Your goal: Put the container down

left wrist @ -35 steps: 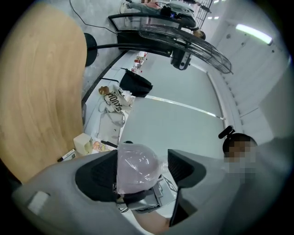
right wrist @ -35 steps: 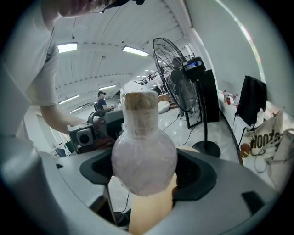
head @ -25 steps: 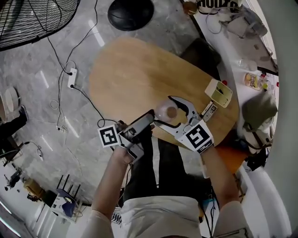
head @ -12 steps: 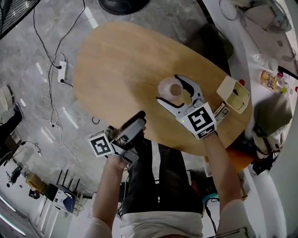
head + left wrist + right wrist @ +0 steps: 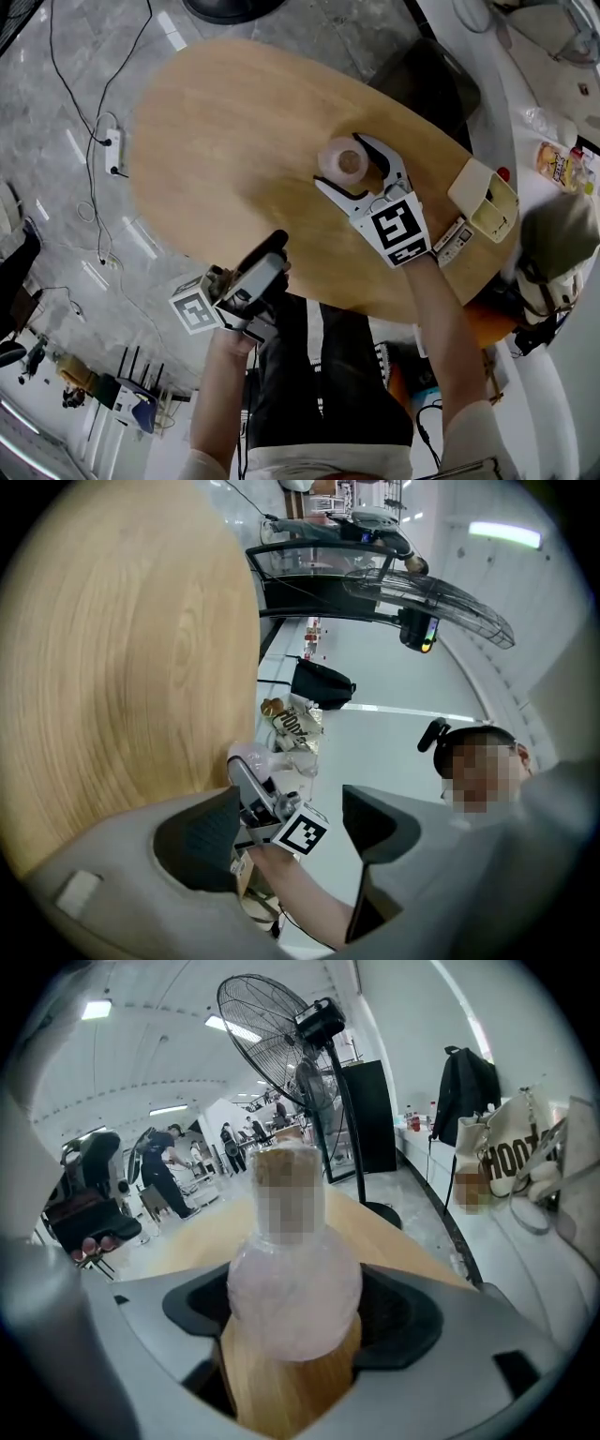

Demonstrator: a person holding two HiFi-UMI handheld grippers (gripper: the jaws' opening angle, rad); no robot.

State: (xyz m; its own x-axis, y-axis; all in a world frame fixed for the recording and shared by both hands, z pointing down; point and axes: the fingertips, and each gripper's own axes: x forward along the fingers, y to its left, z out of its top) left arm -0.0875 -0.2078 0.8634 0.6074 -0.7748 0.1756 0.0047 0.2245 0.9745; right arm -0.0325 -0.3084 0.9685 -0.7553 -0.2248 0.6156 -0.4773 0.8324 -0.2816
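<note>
A round, frosted pinkish container (image 5: pixel 342 161) with a cork stopper is over the oval wooden table (image 5: pixel 234 141). My right gripper (image 5: pixel 341 162) is shut on it, one finger on each side of its bulb. In the right gripper view the container (image 5: pixel 292 1279) fills the gap between the dark pads (image 5: pixel 405 1321), with wood just beneath it; I cannot tell if its base touches the table. My left gripper (image 5: pixel 272 248) hangs off the table's near edge, open and holding nothing. In its own view the left gripper (image 5: pixel 286 832) frames the right gripper's marker cube (image 5: pixel 302 832).
A beige box holder (image 5: pixel 483 197) and a small flat device (image 5: pixel 455 242) lie at the table's right end. A dark chair (image 5: pixel 431 80) stands behind the table. A power strip (image 5: pixel 112 150) and cables lie on the floor. A pedestal fan (image 5: pixel 281 1026) stands beyond the table.
The right gripper has carried the container farther in over the table, away from the near edge. The left gripper has drawn back and now hangs off the table's edge.
</note>
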